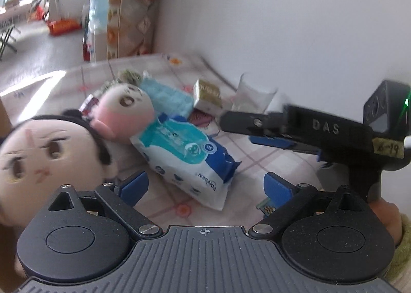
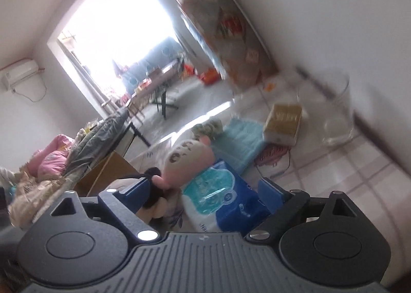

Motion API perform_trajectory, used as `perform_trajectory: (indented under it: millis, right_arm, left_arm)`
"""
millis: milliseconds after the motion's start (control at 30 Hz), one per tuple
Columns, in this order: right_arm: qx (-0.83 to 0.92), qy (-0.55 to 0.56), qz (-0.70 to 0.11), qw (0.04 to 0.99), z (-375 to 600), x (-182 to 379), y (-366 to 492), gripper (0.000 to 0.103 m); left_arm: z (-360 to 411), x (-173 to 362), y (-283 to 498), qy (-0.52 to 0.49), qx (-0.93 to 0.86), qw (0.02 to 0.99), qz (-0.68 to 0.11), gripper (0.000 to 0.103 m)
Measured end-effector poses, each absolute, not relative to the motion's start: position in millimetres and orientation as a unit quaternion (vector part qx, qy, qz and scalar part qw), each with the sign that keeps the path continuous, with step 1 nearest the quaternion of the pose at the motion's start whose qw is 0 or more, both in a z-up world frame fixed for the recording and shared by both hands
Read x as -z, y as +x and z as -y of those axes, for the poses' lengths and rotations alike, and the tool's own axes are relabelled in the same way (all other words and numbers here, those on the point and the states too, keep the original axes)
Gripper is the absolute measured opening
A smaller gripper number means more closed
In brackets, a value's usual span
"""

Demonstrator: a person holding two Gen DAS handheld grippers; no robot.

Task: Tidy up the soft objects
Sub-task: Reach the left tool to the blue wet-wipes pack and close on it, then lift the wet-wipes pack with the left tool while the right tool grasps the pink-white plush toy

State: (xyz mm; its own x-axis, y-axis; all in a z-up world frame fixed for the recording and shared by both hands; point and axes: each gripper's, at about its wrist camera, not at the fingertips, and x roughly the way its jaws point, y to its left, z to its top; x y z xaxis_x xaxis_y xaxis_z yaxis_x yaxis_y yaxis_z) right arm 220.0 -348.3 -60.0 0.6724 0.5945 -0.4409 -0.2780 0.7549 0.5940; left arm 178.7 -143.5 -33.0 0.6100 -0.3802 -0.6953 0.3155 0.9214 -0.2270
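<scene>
A black-haired plush doll head (image 1: 43,154) lies at the left on the checked cloth, beside a pink plush (image 1: 125,108); the pink plush also shows in the right wrist view (image 2: 187,159). A blue-and-white wet wipes pack (image 1: 185,154) lies ahead of my left gripper (image 1: 205,187), which is open and empty above the cloth. My right gripper (image 2: 203,190) is open and empty, just above the wipes pack (image 2: 223,198). The right gripper also shows at the right of the left wrist view (image 1: 246,126). A light blue folded cloth (image 1: 167,97) lies behind the plush.
A gold-and-white tissue box (image 1: 208,96) and a clear glass (image 1: 253,97) stand near the white wall. A patterned mattress (image 1: 133,8) leans upright at the back. A cardboard box (image 2: 108,172) sits at the left. The cloth (image 1: 269,159) covers the surface.
</scene>
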Motion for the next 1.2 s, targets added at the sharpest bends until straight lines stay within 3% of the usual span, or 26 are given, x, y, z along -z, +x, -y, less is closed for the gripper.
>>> perform_trajectory:
  millis: [433, 1200]
  right_arm:
    - [-0.300, 0.307, -0.416, 0.801, 348, 113, 288, 0.095]
    - [-0.348, 0.378, -0.428, 0.744, 365, 105, 178, 0.103]
  left_arm:
    - [177, 75, 227, -0.037, 0.151, 0.863, -0.480, 0.097]
    - [166, 54, 146, -0.026, 0.224, 0.840, -0.493, 0.098]
